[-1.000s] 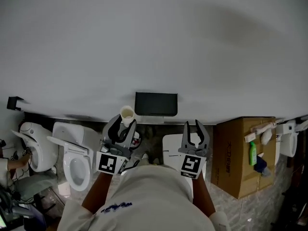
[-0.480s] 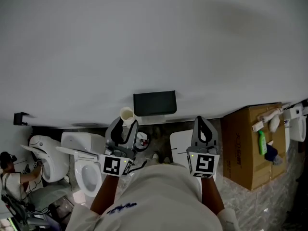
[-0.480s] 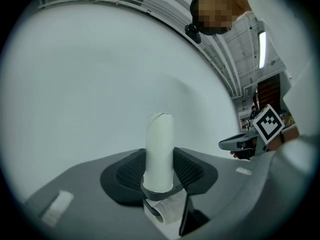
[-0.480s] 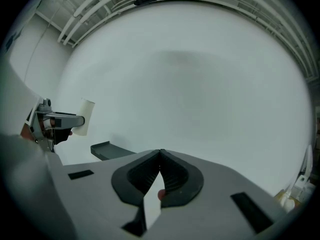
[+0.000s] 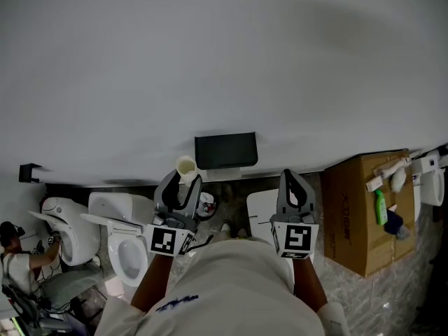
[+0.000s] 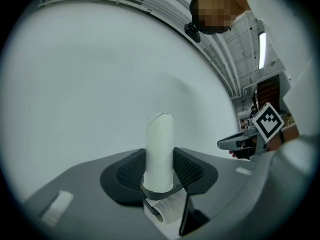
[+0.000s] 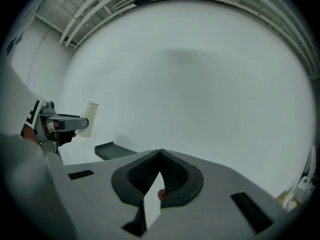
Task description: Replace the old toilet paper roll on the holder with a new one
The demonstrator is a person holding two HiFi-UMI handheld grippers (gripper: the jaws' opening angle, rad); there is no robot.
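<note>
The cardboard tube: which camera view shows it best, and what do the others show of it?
The left gripper view: the cardboard tube fills the centre, clamped between the left gripper's jaws. The head view shows only its top end; the right gripper view shows it small, far left.

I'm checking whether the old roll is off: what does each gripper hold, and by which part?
The left gripper clamps the bare cardboard tube by its near half, one jaw on each side. The right gripper is shut on nothing.
</note>
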